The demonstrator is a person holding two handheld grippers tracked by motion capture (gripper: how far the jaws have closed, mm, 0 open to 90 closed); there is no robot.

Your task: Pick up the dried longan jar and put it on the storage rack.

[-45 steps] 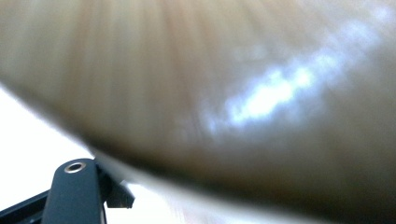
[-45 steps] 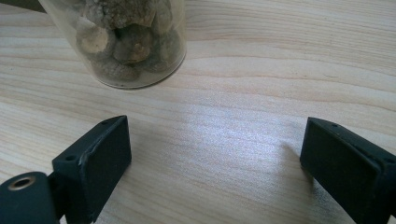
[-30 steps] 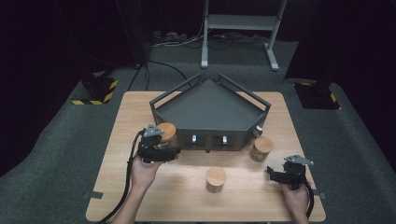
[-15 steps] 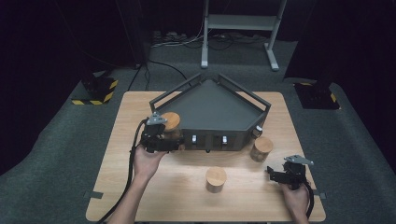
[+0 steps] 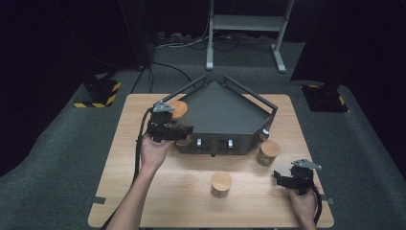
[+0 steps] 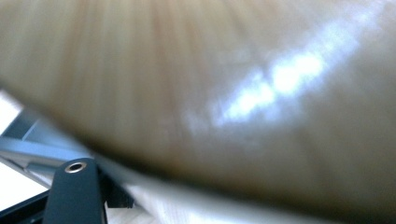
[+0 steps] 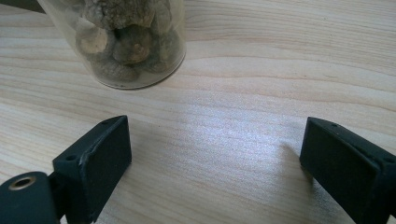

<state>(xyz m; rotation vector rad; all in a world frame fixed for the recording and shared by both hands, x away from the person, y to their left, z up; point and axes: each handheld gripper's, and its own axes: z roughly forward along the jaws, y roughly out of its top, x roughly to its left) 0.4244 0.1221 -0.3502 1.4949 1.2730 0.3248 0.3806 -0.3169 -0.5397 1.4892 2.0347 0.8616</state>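
The left gripper (image 5: 178,130) is clamped on a jar with a wooden lid (image 5: 179,109), carried above the surface (image 5: 143,191) at the left corner of the dark five-sided tray (image 5: 225,115). In the left gripper view the wooden lid (image 6: 196,93) looms blurred and very close, so the grip looks to sit high on the jar, just under the lid, probably so that the glass body hangs free. Held there, over the tray's raised left rail, the jar seems meant to go into the tray, which sits toward the far edge of the surface with its flat front wall facing the person.

The right gripper (image 5: 281,179) rests near the right end of the near edge, its jaws spread wide with nothing but bare wood between them. The right gripper view looks along those jaws at a glass jar of brownish lumps (image 7: 126,42) standing a little way ahead, apart from the pads; the aim suggests it is lined up as a later pick. From the high view that jar is likely the second jar (image 5: 268,152) beside the tray's right front corner. A third jar (image 5: 221,184) stands mid-surface, toward the near edge, well apart from both grippers.
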